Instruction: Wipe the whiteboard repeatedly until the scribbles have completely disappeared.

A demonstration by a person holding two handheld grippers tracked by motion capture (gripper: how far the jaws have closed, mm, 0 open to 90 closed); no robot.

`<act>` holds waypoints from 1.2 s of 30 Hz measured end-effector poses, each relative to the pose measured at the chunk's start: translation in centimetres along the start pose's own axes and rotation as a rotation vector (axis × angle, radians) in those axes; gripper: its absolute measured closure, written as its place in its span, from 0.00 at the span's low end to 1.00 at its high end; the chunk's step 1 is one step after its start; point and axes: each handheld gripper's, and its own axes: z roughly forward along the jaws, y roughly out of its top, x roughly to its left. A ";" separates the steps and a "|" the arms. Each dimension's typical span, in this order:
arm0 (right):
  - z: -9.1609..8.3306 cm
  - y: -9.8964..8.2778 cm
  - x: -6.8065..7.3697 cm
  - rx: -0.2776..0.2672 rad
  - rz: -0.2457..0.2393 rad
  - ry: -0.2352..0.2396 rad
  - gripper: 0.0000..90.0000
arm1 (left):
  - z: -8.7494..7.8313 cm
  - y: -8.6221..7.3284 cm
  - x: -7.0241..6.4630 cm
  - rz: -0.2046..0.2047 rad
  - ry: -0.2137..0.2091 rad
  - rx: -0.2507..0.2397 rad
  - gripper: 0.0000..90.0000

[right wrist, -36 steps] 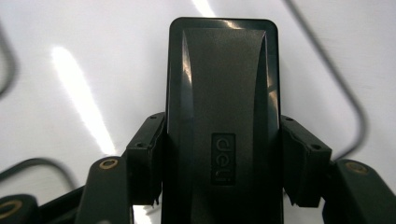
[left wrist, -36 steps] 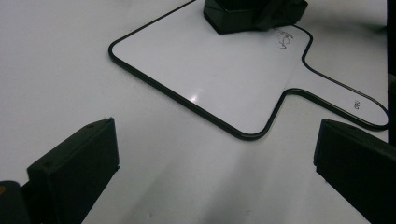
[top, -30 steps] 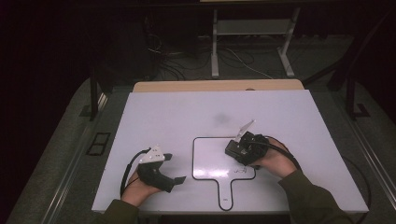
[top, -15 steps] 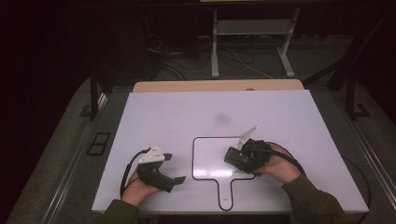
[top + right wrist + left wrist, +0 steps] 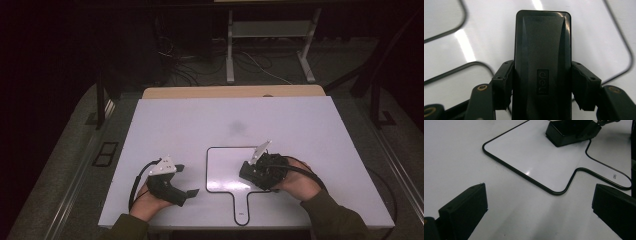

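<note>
Black box (image 5: 542, 67): hard plastic look, smooth semi-matt shell, embossed logo, faint sheen along edges. Right gripper (image 5: 541, 85) jaws: matt black plastic, brass-coloured inserts. Left gripper (image 5: 539, 212) jaws: same matt black. Paddle board (image 5: 529, 157): glossy white, specular glare, thin black rim. Table (image 5: 280, 120): smooth white, satin. Wood-look strip (image 5: 235, 92) at far edge.

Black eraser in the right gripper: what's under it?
The small whiteboard lies under the black eraser, which the right gripper clamps by its sides. The eraser's underside, and any contact with the board, is hidden.
</note>
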 end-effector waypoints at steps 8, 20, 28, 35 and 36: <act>-0.1 0.0 0.6 0.001 -0.035 0.030 0.43 | 0.1 0.0 0.0 0.000 -0.002 0.002 0.00; 0.2 -0.1 -1.5 0.005 0.040 -0.016 0.43 | 0.1 0.0 0.0 0.001 -0.002 0.002 0.00; 0.5 -0.1 -3.5 0.000 0.099 -0.030 0.43 | 0.2 0.0 -0.1 0.000 -0.003 0.003 0.00; 0.1 -0.7 -1.9 0.005 0.066 -0.021 0.43 | 0.2 0.0 -0.1 -0.001 -0.005 0.004 0.00; 0.0 -0.9 -1.6 0.002 0.065 -0.015 0.43 | 0.2 0.0 -0.1 -0.002 -0.005 0.003 0.00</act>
